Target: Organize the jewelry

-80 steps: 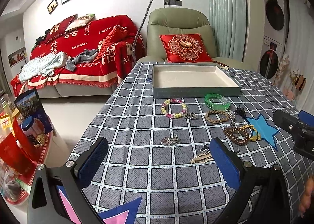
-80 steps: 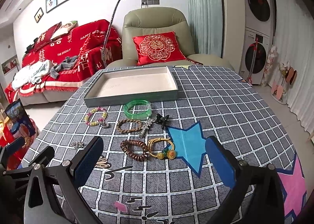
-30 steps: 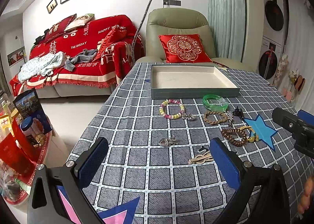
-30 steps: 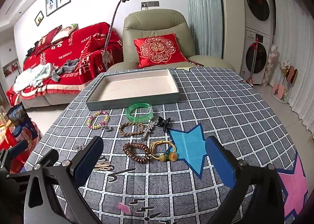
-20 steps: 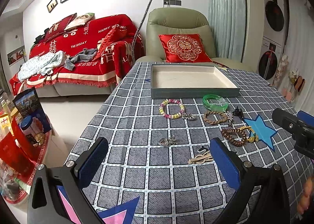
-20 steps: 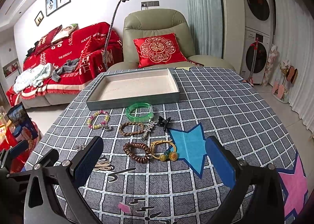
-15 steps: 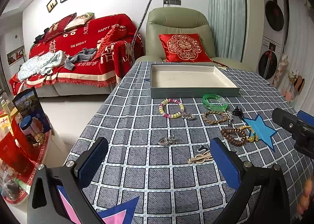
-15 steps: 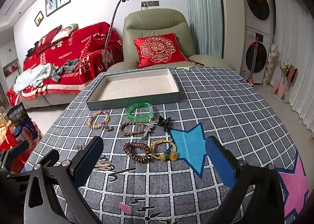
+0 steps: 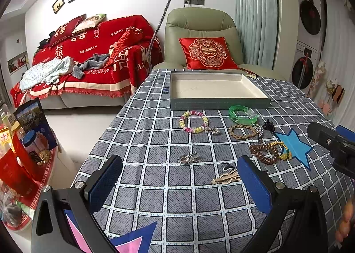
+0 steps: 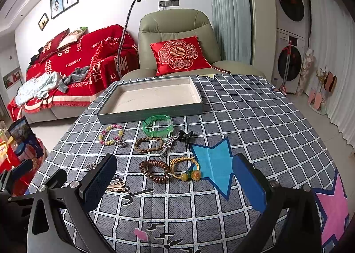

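A shallow grey tray with a cream floor stands empty at the table's far side. In front of it lie a pastel bead bracelet, a green bangle, a braided brown bracelet, a dark bead bracelet, a yellow cord bracelet, a black claw clip, a silver charm and a gold hair clip. My left gripper and right gripper are open and empty above the near table.
The table wears a grey checked cloth with blue and pink star patches. A green armchair with a red cushion stands behind it, a red sofa at the left. A red stand with jars is by the table's left edge.
Both grippers have stayed open and almost still; the views have shifted only slightly. No jewelry has moved.
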A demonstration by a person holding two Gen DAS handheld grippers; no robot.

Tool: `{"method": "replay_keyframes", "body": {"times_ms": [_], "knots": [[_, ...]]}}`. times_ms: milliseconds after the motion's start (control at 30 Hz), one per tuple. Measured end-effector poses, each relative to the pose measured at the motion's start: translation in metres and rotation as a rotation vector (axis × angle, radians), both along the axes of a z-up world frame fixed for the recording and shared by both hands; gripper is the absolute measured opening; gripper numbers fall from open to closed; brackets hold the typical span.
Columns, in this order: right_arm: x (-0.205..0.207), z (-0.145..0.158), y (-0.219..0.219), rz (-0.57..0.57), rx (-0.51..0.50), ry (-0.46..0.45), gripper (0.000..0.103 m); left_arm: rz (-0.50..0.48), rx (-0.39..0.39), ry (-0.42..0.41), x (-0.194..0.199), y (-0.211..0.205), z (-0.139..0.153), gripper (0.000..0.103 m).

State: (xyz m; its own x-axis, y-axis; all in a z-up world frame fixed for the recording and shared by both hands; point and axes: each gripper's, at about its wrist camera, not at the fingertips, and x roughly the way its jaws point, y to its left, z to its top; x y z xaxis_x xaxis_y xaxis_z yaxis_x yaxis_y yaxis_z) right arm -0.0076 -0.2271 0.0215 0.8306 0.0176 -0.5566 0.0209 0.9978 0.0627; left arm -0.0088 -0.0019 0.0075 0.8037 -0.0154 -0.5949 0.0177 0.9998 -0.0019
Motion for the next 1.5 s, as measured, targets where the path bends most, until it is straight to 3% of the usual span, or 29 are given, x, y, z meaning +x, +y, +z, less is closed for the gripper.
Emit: {"method": "replay_keyframes", "body": {"times_ms": [567, 933, 1133, 1500], "knots": [[0.004, -0.008, -0.004, -0.004, 0.008, 0.032, 0.103, -0.012, -0.01, 0.03, 0.006, 0.006, -0.006, 0.103], [0.024, -0.032, -0.041, -0.078, 0.016, 0.193, 0.103, -0.049, -0.015, 0.208, 0.051, 0.028, -0.035, 0.103], [0.038, -0.053, -0.063, -0.112, 0.01, 0.289, 0.103, -0.129, -0.012, 0.282, 0.072, 0.021, -0.051, 0.103], [0.069, -0.081, -0.039, 0.0, -0.075, 0.382, 0.103, -0.219, 0.0, 0.364, 0.098, 0.001, -0.07, 0.102]]}}
